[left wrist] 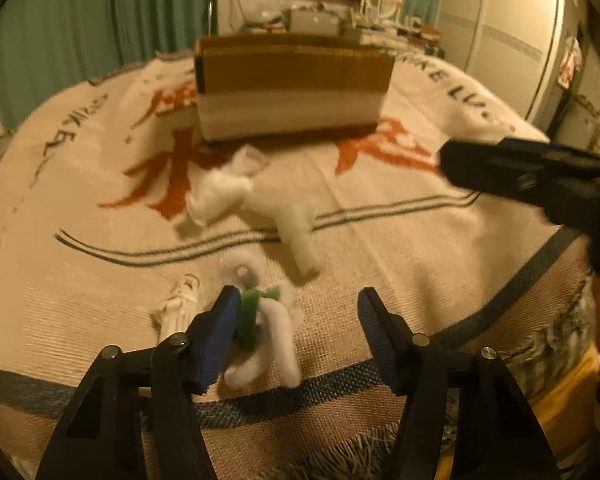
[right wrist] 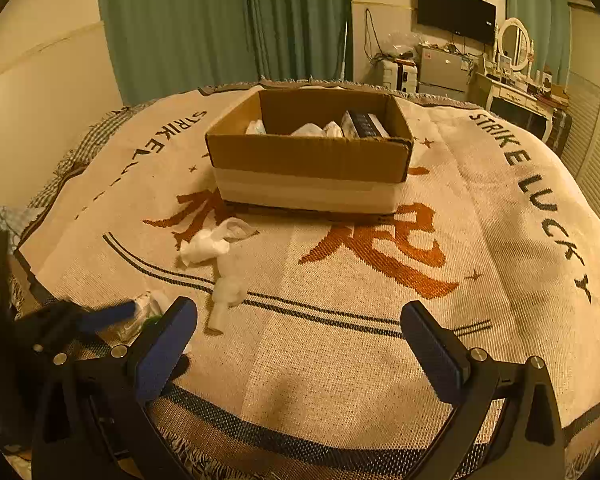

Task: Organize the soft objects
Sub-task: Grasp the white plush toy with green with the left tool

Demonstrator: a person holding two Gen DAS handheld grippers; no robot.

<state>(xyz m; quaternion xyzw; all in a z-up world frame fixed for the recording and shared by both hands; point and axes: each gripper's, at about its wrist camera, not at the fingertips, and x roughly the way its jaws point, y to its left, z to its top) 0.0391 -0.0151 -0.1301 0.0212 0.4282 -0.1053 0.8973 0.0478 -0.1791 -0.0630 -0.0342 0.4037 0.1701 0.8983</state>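
A cardboard box (right wrist: 308,160) with several soft items inside stands on the patterned blanket (right wrist: 340,340); it also shows in the left wrist view (left wrist: 292,84). A white plush animal (left wrist: 268,208) lies in front of the box, also in the right wrist view (right wrist: 224,276). A small white plush with a green bow (left wrist: 268,320) lies just before my left gripper (left wrist: 296,304), which is open and empty, its left finger beside the toy. A small cream figure (left wrist: 180,308) lies to its left. My right gripper (right wrist: 300,320) is open and empty above the blanket.
The right gripper shows as a dark blur at the right of the left wrist view (left wrist: 540,176). The blanket's fringed edge (left wrist: 340,452) is near. Green curtains (right wrist: 220,20), a TV (right wrist: 456,12) and a dresser (right wrist: 520,92) stand behind.
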